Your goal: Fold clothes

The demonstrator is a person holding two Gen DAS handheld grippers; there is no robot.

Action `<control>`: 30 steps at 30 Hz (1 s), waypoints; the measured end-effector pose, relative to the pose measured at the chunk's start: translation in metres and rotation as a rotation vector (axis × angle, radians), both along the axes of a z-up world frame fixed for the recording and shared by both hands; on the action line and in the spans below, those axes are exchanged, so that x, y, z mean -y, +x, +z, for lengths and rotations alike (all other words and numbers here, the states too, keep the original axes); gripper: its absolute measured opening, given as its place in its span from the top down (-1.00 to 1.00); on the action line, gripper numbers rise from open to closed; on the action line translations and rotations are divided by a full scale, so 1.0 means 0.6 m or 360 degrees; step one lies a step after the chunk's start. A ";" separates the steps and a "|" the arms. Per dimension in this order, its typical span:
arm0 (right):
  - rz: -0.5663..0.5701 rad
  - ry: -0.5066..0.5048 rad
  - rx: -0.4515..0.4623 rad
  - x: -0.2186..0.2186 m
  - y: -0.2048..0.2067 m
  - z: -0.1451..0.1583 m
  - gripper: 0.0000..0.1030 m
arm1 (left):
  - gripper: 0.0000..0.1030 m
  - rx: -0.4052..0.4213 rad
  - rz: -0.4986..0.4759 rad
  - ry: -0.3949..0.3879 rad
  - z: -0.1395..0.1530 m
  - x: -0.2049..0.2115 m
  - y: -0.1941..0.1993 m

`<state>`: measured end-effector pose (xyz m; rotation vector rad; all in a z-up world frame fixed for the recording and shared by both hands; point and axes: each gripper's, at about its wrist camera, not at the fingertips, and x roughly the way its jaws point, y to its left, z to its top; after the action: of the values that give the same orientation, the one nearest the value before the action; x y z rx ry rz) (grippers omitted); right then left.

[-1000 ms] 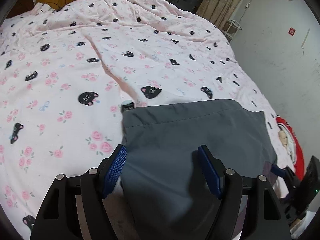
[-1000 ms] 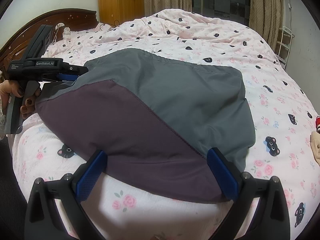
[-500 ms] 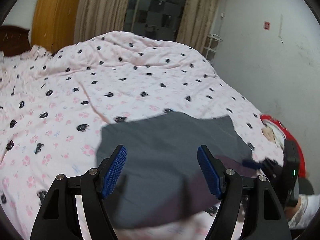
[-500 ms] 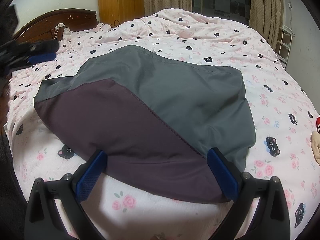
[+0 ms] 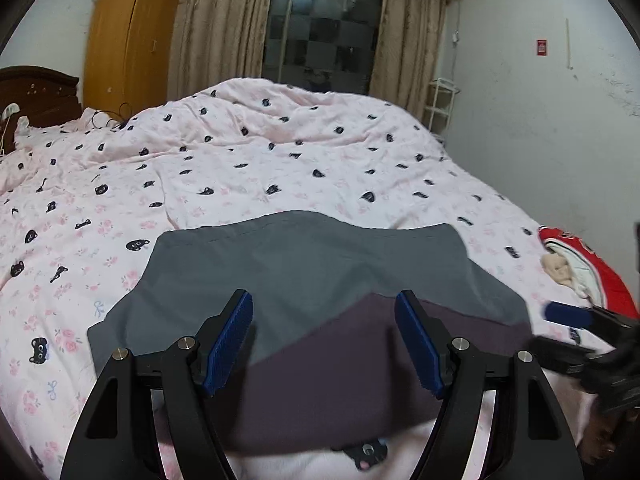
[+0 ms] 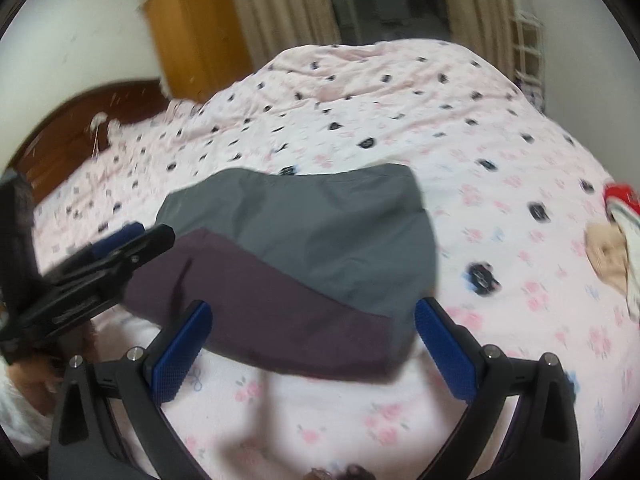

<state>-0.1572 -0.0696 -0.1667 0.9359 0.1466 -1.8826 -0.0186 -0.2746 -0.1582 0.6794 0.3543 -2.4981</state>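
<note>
In the lower middle of both wrist views lies the folded garment (image 5: 320,280) — grey fabric above, dark purple below — flat on the bed (image 5: 240,168) with its pink cat-print quilt. The left tongs (image 5: 324,344) hover over it with jaws spread wide, released and gripping nothing. The right tongs (image 6: 310,354) are likewise parted and empty, just above the garment's purple edge; this view is blurred. A red item (image 5: 592,276) sits at the right edge of the frame, a wooden wardrobe (image 5: 128,36) at upper left.
</note>
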 end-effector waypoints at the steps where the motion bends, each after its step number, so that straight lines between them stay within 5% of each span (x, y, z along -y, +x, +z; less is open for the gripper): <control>1: -0.0022 -0.0016 0.0036 -0.009 -0.006 0.002 -0.99 | -0.33 0.0042 0.0013 -0.0004 -0.009 0.004 -0.008; 10: -0.0126 -0.0118 0.0337 -0.068 -0.044 -0.002 -0.99 | -0.34 0.0109 0.0046 0.0052 -0.053 0.015 -0.020; 26: -0.0122 -0.0226 0.0684 -0.006 -0.050 -0.053 -0.98 | -0.35 0.0064 0.0037 0.0083 -0.060 0.017 -0.015; 30: -0.0171 -0.0302 0.0801 0.000 -0.072 -0.061 -0.80 | -0.35 0.0058 0.0034 0.0100 -0.062 0.021 -0.015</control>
<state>-0.2006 -0.0699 -0.2033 1.2688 -0.3844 -1.6633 -0.0274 -0.2869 -0.1951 0.7416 0.4262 -2.4601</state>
